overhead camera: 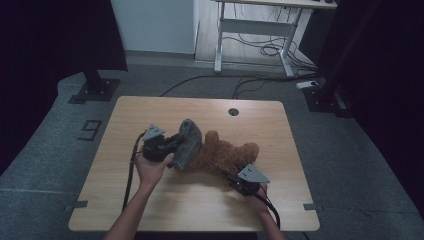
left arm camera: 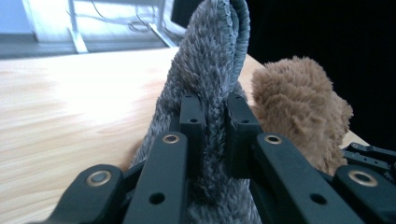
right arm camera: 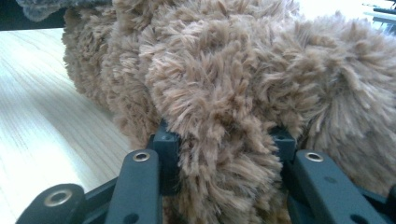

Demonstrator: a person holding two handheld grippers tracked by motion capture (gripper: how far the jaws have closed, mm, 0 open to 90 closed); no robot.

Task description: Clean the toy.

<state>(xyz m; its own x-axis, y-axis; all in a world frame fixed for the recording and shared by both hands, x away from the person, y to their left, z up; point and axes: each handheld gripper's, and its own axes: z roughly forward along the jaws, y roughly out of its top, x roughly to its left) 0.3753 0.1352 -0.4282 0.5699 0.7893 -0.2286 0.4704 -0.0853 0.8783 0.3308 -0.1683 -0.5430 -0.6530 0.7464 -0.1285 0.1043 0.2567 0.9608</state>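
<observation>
My left gripper pinches the fuzzy grey knitted garment, lifting it off the shaggy brown plush bear lying mid-table. My right gripper clasps a tuft of the bear near the front edge, apparently anchoring it.

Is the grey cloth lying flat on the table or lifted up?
Lifted. The left gripper pinches the grey cloth, which stands up from the table beside the brown plush toy.
</observation>
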